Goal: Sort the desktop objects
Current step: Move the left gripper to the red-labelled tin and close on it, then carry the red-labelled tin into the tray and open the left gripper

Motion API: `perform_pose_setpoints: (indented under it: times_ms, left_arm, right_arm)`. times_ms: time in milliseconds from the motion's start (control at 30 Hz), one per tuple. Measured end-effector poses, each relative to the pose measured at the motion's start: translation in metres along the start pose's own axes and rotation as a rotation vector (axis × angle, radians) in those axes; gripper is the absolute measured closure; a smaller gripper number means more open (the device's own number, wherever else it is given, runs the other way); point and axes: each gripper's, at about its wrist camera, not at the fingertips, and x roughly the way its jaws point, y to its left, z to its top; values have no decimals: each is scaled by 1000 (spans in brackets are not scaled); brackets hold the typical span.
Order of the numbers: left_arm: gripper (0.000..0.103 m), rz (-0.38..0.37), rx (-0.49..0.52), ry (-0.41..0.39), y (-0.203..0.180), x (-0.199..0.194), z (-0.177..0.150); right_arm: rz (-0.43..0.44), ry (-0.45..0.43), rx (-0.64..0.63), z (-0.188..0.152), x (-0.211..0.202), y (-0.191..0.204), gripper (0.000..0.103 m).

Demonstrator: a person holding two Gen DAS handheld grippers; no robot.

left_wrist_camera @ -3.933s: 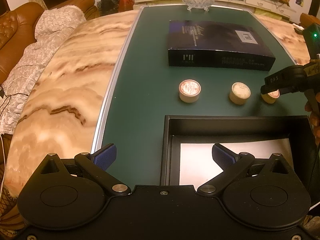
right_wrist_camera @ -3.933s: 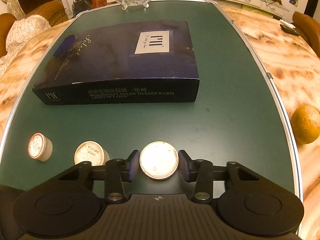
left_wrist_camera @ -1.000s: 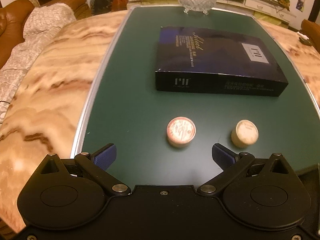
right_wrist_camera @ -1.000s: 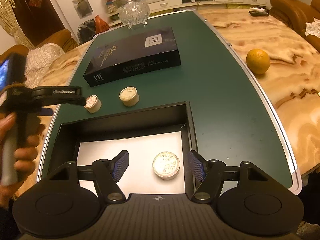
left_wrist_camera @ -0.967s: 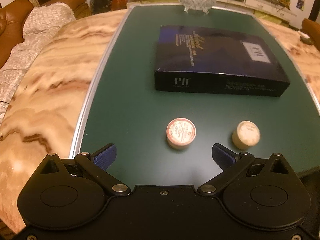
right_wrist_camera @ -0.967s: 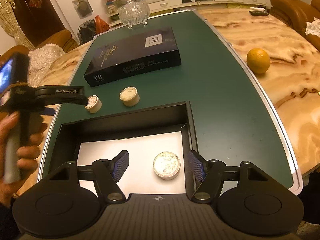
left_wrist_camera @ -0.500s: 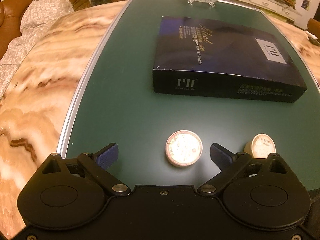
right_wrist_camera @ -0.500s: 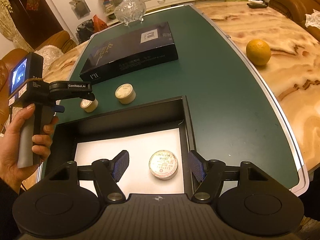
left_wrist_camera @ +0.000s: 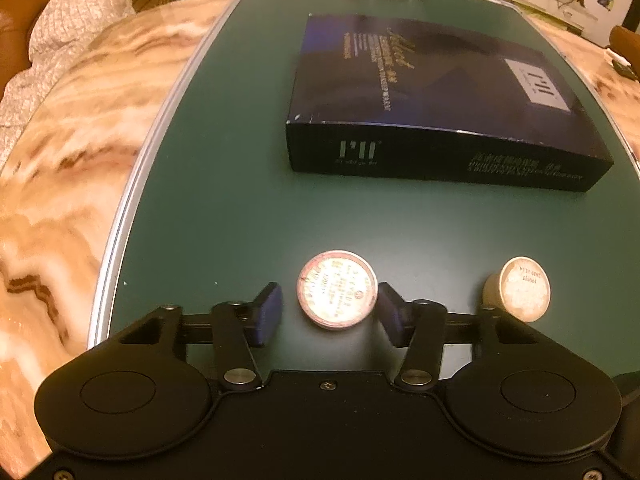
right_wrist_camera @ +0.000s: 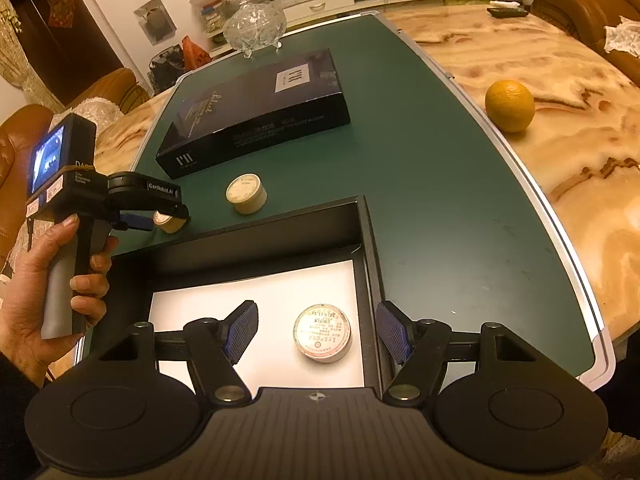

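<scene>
In the left wrist view my left gripper straddles a small round tin with a pink-rimmed lid on the green mat. Its right pad touches the tin; a narrow gap remains on the left. A second, paler tin stands to the right. In the right wrist view my right gripper is open and empty above the open black box, where a third tin lies on the white lining. The left gripper also shows there, around its tin, next to the pale tin.
A dark blue flat carton lies across the mat behind the tins. A glass bowl stands at the far end. An orange sits on the marble table to the right. A brown sofa with a cloth is at the left.
My left gripper has moved forward and down over the pink-rimmed tin, and its jaws have closed in from wide open to nearly touching it. The right gripper stays open over the box.
</scene>
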Motion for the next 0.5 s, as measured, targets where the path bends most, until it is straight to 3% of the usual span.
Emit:
perform_pose_setpoints:
  times_ms: [267,500]
  left_arm:
    - [62,-5,9,-15,-1,-9,-2]
    - [62,-5,56,-42,-8,-40,-9]
  right_arm:
    - [-17,-24,5,1,-9,-4,34]
    - [-31,-24,33,1,-7,-8,34]
